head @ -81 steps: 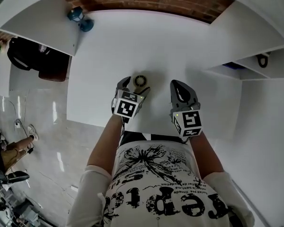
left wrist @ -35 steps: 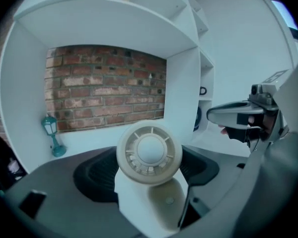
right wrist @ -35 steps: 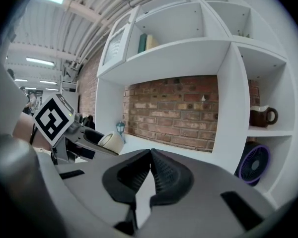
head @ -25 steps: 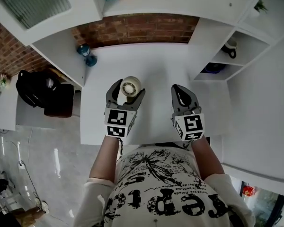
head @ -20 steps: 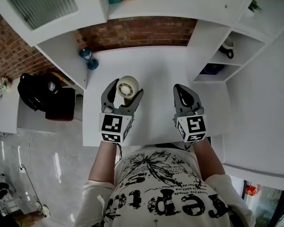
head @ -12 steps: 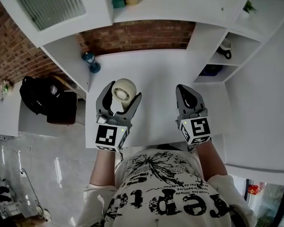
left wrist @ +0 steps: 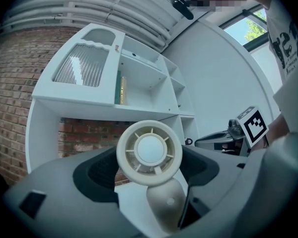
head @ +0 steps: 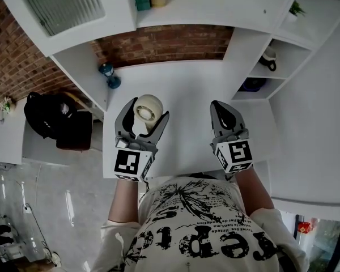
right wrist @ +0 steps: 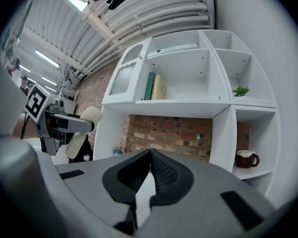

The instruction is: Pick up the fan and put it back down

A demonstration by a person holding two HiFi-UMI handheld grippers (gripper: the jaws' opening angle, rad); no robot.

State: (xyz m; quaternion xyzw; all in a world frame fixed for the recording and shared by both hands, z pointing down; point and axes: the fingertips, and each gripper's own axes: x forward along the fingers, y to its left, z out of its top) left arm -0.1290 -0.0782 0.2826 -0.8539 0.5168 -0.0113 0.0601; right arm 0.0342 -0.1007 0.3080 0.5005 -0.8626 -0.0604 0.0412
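The small cream fan [head: 148, 107] is off the white table [head: 187, 84], and my left gripper [head: 145, 117] is shut on its stem below the round head. In the left gripper view the fan [left wrist: 149, 152] faces the camera between the two grey jaws of the left gripper [left wrist: 150, 178]. My right gripper [head: 224, 111] hovers over the table to the right, shut with nothing in it; its jaws meet in the right gripper view [right wrist: 149, 170]. That view also shows the fan [right wrist: 84, 128] at the far left.
A white shelf unit rises behind the table against a brick wall, with books [right wrist: 155, 87], a plant [right wrist: 241, 90] and a mug [right wrist: 247, 158] in its cubbies. A blue object [head: 109, 75] stands on the left side shelf. A black bag [head: 51, 115] lies left of the table.
The left gripper, earlier down at the table around the fan, has come up toward the head camera with the fan in it. In the last half second almost nothing moved. The right gripper stays put.
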